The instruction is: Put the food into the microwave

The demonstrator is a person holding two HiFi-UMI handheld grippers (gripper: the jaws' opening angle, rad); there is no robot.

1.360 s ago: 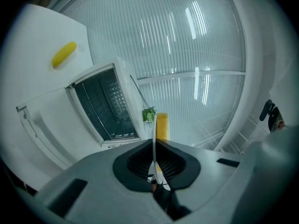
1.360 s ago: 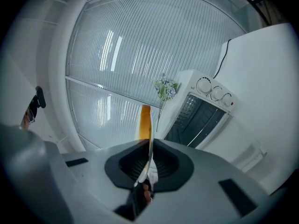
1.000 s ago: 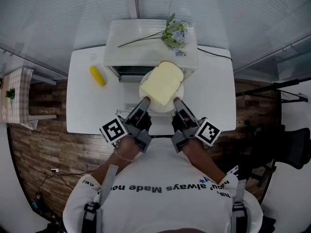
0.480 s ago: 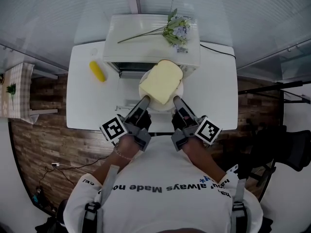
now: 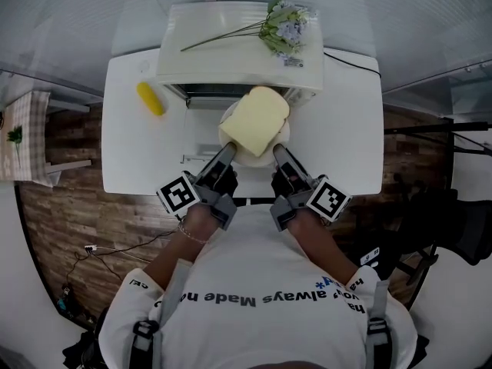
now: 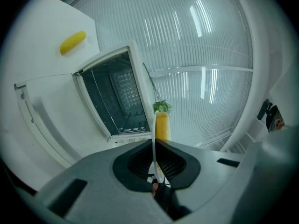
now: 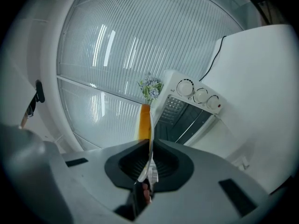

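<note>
Before the open microwave (image 5: 231, 52), left gripper (image 5: 228, 151) and right gripper (image 5: 278, 151) jaws pinch the bread (image 5: 256, 120) plate (image 5: 254, 158); corn (image 5: 151, 98) left, flowers (image 5: 286, 26) atop.

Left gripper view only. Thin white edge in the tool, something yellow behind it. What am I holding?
Observer: A white plate with a slice of bread lying flat on it. The left tool is shut on the plate's near-left rim.
Operator: Right tool doing anything?
Observer: The right tool is shut on the same plate, at its near-right rim.
Operator: Plate inside yet?
Observer: Not yet. In the head view the plate sits in front of the microwave opening, with only the bread's far edge reaching it.
</note>
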